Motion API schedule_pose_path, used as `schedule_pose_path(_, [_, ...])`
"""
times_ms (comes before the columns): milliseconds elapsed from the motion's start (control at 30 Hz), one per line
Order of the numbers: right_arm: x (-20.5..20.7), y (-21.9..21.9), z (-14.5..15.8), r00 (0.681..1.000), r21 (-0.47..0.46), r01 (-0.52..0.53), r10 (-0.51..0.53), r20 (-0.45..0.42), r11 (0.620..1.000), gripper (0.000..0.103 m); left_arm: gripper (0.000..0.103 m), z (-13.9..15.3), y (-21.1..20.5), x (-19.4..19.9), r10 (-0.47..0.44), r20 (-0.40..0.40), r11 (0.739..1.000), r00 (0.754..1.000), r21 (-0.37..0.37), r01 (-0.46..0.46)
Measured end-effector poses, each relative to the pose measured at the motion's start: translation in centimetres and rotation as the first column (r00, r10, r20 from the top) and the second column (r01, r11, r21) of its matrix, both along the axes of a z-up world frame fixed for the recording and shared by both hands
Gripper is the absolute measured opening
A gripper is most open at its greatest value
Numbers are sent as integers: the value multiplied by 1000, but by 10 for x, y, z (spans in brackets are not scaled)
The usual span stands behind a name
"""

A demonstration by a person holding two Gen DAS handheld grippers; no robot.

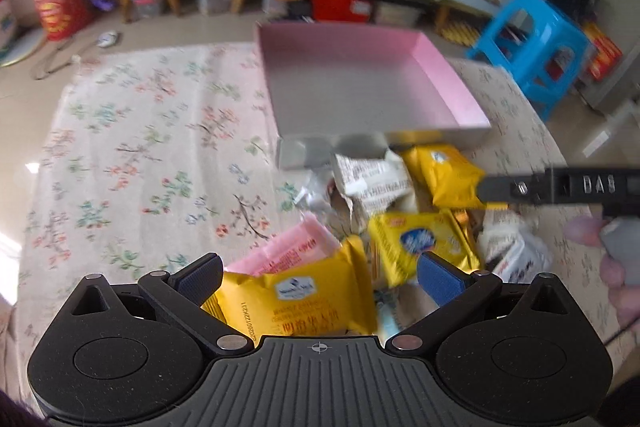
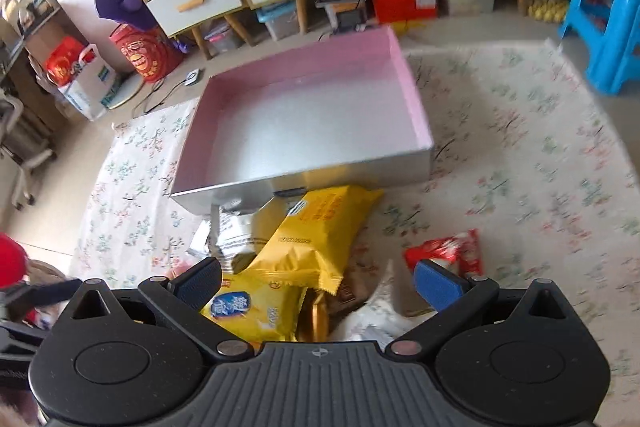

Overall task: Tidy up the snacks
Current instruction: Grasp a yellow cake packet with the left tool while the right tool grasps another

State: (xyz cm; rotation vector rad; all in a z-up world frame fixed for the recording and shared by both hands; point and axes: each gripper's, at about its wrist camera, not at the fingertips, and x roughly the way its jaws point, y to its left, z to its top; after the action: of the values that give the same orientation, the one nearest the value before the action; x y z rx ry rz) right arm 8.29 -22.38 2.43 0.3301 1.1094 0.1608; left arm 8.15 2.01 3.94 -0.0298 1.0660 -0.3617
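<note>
On the flower-printed cloth spread over the floor, the left side lies bare, and the snacks sit in one loose heap toward the middle, just in front of the shallow pink-lined cardboard box with silver outer walls, which holds nothing that either view shows, so the sorting looks barely begun and nearly every packet is left to move; starting from the left of the heap, the left gripper hovers low with its blue-padded jaws spread wide around a yellow foil snack packet with a small blue-and-white logo, the pads apart from the wrapper and not yet pinching it, and a pale pink wrapper pokes out just behind; further right lie a crumpled silver-and-white wrapper, a yellow packet with a blue oval label and another yellow pack beyond it, touching one another in a jumble; the right gripper is likewise spread open and empty over the same heap, above that blue-label packet, with a long yellow bag reaching up to the box's near wall; farthest right, a red-and-white wrapper lies by itself on the cloth, just beside the right pad
</note>
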Motion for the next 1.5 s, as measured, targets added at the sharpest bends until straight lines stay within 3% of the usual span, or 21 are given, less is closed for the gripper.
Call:
schedule_pose_path(100, [8, -1, -9, 999, 57, -3, 4, -32, 998, 88, 103, -10, 6, 8, -75, -29, 997, 997, -13, 75])
schedule_pose_path(233, [14, 0, -14, 999, 55, -10, 12, -31, 998, 86, 103, -18, 14, 13, -172, -31, 985, 985, -33, 171])
schedule_pose_path(433, [19, 4, -25, 999, 33, -27, 28, -31, 999, 86, 103, -27, 12, 2, -328, -22, 944, 944, 20, 328])
schedule_pose_path(600, [21, 9, -30, 998, 14, -50, 51, -33, 999, 85, 102, -44, 1, -13, -424, -41, 895, 905, 136, 425])
schedule_pose_path(667, [20, 12, -31, 998, 0, -59, 59, -27, 998, 85, 101, -51, -2, -15, -421, -50, 887, 906, 185, 422])
schedule_pose_path(800, [18, 13, -30, 997, -26, -74, 74, -7, 997, 85, 97, -62, -3, -16, -368, -42, 901, 929, 233, 367])
schedule_pose_path(967, [16, 16, -31, 996, -53, -88, 89, 16, 995, 81, 83, -66, -6, -18, -332, 9, 910, 943, 266, 318])
schedule_pose_path(1033, [15, 17, -31, 995, -66, -100, 101, 25, 993, 77, 70, -67, -7, -18, -319, 32, 913, 947, 277, 299])
schedule_pose_path(1167, [14, 24, -32, 992, -64, -121, 123, 29, 991, 59, 48, -65, -8, -18, -297, 64, 926, 953, 265, 270])
schedule_pose_path(1400, [12, 25, -28, 992, -69, -116, 119, 37, 991, 37, 37, -54, -4, -21, -250, 113, 950, 962, 218, 222])
schedule_pose_path(1500, [13, 21, -27, 996, -19, -87, 88, 25, 996, 33, 32, -48, -1, -23, -231, 131, 961, 964, 184, 205])
